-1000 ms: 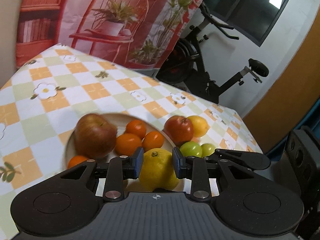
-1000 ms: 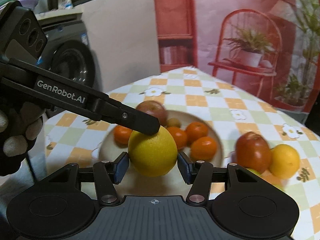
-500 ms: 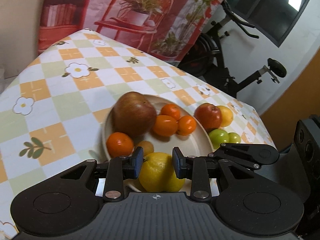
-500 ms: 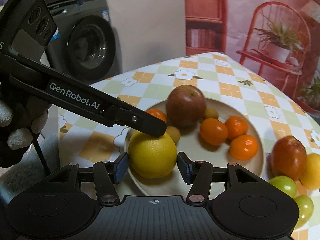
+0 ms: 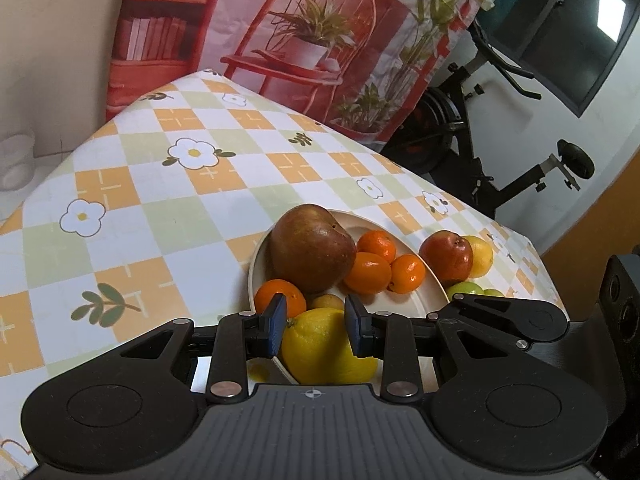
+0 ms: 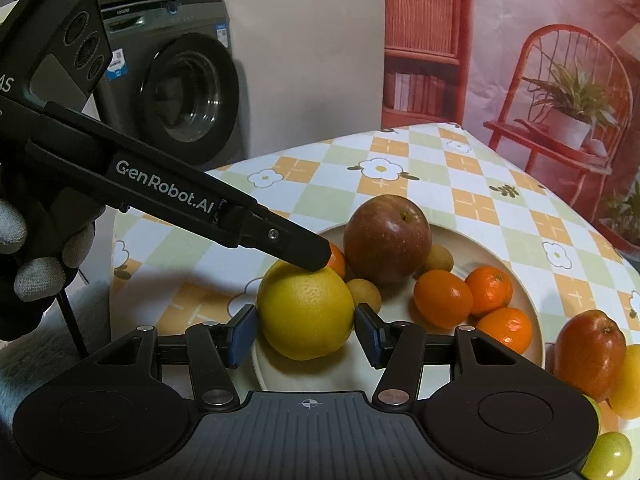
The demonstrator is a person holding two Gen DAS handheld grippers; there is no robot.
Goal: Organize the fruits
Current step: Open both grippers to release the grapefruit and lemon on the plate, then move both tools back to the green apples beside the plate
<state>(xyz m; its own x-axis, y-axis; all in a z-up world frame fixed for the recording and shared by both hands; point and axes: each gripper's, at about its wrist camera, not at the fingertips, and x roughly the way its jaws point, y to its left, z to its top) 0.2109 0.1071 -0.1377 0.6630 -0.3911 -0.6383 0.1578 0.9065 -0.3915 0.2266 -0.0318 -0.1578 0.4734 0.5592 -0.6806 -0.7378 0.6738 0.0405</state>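
**Ana:** Left wrist view first: what sits in the round cream plate [image 5: 434,284]?

**Ben:** A big red-brown apple [image 5: 312,248], four small orange mandarins [image 5: 368,273] and a small tan fruit. The large yellow lemon [image 5: 326,348] rests at the plate's near rim, with the left gripper [image 5: 316,322] clamped on its top, both blue pads touching the peel.

**Ana:** And off the plate?

**Ben:** A red apple [image 5: 448,257], a yellow fruit and green fruits lie together on the checked floral tablecloth [image 5: 160,208].

**Ana:** Right wrist view?

**Ben:** The right gripper [image 6: 305,330] flanks the same lemon [image 6: 306,314]; its right pad touches the fruit, and whether the left one does cannot be told. The left gripper [image 6: 318,258], held in a gloved hand [image 6: 32,264], presses on the lemon from above.
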